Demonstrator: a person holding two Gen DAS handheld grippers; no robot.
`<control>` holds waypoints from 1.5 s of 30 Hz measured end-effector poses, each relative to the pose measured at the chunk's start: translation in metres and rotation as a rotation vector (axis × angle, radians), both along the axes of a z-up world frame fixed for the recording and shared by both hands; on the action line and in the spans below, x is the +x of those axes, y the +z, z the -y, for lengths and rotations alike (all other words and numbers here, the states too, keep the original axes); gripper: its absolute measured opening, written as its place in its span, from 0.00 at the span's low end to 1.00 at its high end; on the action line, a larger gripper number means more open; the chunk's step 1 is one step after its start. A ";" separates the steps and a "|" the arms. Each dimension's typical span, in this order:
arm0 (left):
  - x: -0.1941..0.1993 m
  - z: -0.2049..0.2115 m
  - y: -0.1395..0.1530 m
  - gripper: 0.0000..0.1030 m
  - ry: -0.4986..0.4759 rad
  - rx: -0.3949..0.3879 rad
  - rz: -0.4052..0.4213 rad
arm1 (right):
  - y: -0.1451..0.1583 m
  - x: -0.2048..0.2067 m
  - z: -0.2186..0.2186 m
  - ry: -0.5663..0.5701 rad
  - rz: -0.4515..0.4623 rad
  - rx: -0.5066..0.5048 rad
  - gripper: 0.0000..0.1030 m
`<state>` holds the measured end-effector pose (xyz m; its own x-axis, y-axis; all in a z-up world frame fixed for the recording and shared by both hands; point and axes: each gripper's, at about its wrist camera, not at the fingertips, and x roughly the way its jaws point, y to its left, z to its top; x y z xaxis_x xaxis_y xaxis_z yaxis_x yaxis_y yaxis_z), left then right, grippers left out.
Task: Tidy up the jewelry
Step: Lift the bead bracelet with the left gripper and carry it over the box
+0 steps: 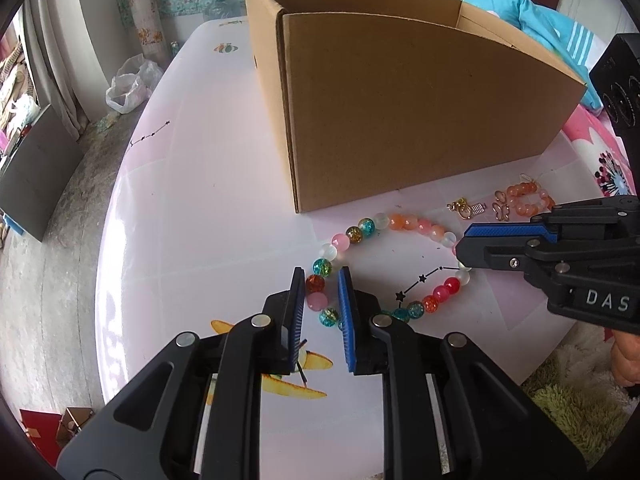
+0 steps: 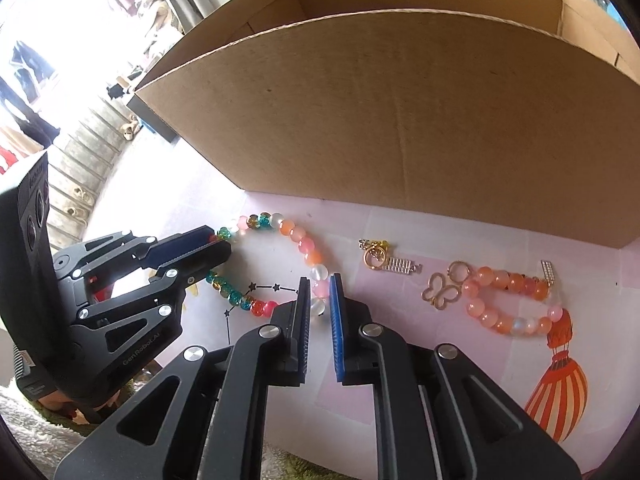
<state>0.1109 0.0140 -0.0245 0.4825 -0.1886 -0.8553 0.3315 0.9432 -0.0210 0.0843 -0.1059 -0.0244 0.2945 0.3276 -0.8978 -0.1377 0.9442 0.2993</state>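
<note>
Glass-like beads in teal, orange, pink, red and milky white make up the large bead loop [image 1: 384,264], which lies flat on the pale pink counter [image 1: 208,208] just in front of the cardboard box [image 1: 420,120]. The left claw [image 1: 320,292] straddles the near-left arc of the loop, its blue pads on either side of a red and a pink bead with a gap showing, so it is apart and not yet pinching. The right claw [image 2: 319,300] does the same at the opposite arc, pads flanking a white and a pink bead, also apart.

The step in hand looks like a two-point pickup of the loop. To do it well, each claw should close squarely across a single bead or the cord between two beads, not on a bead's sloping shoulder, since round smooth beads are likely to squirt out sideways. Both should close and rise together, keeping the loop slack enough that the cord is not strained, then clear the box's near wall before lowering.

To the right of the loop, near the box's base, lie a gold key-ring charm [image 2: 380,258], a gold butterfly charm [image 2: 442,294] and a smaller orange bead bracelet [image 2: 512,300], all untouched on the counter; the loop's beads look translucent, some crackled inside
</note>
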 end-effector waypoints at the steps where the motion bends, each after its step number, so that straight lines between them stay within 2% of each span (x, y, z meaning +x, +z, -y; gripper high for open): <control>1: 0.001 0.001 0.000 0.16 -0.003 0.004 0.002 | 0.001 0.000 0.000 0.003 0.001 -0.004 0.12; 5: 0.001 0.004 -0.001 0.16 -0.012 0.024 0.013 | 0.000 -0.002 0.001 0.020 0.005 -0.029 0.14; 15: 0.000 0.011 -0.001 0.15 -0.025 0.051 0.040 | 0.003 -0.003 -0.025 0.087 0.051 -0.149 0.13; 17: 0.000 0.013 -0.001 0.09 -0.026 0.054 0.041 | 0.004 -0.003 -0.026 0.083 0.054 -0.148 0.10; 29: -0.021 0.012 0.033 0.08 -0.029 -0.004 0.117 | 0.027 -0.020 -0.006 0.041 0.130 -0.101 0.10; 35: -0.044 0.014 0.074 0.08 -0.048 -0.057 0.202 | 0.057 -0.046 0.019 0.032 0.220 -0.080 0.10; 41: -0.052 0.024 0.142 0.08 -0.114 -0.106 0.367 | 0.119 -0.059 0.031 0.049 0.398 -0.087 0.10; 45: -0.031 0.033 0.172 0.08 -0.155 -0.154 0.416 | 0.160 -0.041 0.038 0.066 0.500 -0.099 0.10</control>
<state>0.0804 -0.0185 0.1476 0.7345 -0.3949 -0.5518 0.4778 0.8784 0.0074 0.0430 -0.1437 0.1354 0.6772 0.2805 -0.6803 -0.3014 0.9491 0.0913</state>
